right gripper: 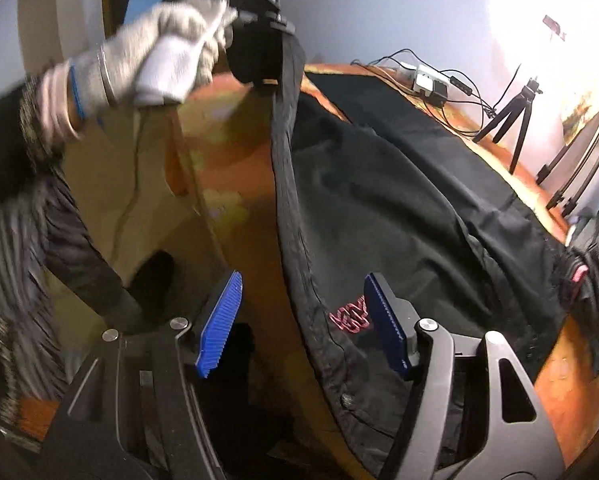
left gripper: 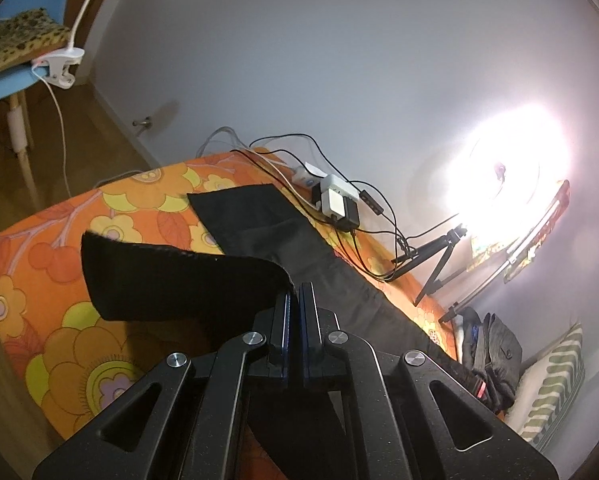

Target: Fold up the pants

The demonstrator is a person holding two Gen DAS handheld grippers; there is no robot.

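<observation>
So there's a worktop point(left gripper: 39, 280) with an orange flowery cover, and the black pants point(right gripper: 399, 200) are spread across most of it. The left claw point(left gripper: 295, 292) is clamped on a pant leg's hem, holding it up off the cover. The right claw point(right gripper: 303, 320) has its blue pads wide apart over the waist edge, not gripping anything. Chargers point(left gripper: 337, 204) sit by the wall.
</observation>
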